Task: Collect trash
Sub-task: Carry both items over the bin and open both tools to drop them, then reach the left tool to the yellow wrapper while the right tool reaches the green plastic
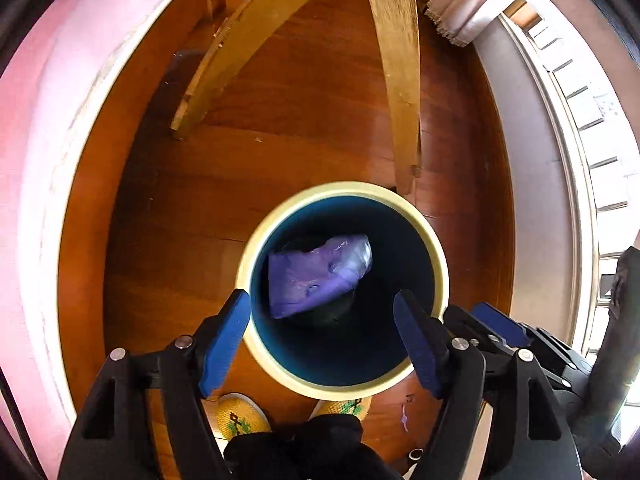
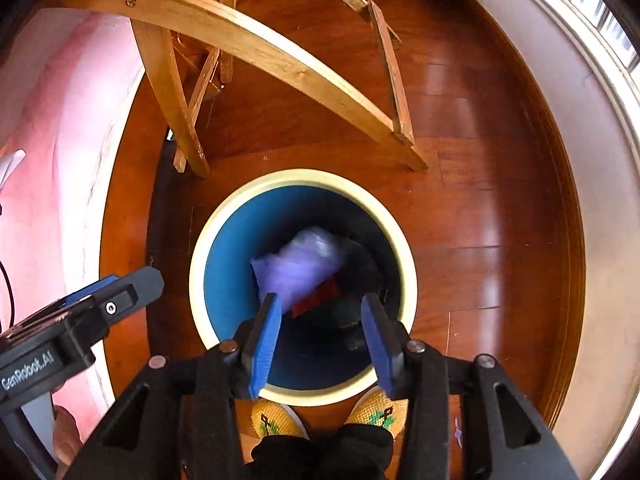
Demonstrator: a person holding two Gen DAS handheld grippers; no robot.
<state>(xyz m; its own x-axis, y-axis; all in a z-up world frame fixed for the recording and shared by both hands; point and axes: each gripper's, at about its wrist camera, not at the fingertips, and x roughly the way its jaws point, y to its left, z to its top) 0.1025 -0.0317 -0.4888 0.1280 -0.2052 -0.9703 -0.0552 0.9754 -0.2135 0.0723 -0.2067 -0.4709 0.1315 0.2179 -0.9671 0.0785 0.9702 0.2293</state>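
Note:
A round bin with a cream rim and blue inside stands on the wooden floor; it also shows in the right wrist view. A crumpled purple plastic bag lies inside it, blurred in the right wrist view, with a red scrap and dark items beside it. My left gripper is open and empty above the bin's near rim. My right gripper is open and empty above the bin mouth. The left gripper's body shows at the left of the right wrist view.
Wooden chair legs stand just behind the bin. A pink bed edge runs along the left, a wall and window along the right. The person's yellow slippers are at the bin's near side. A small purple scrap lies on the floor.

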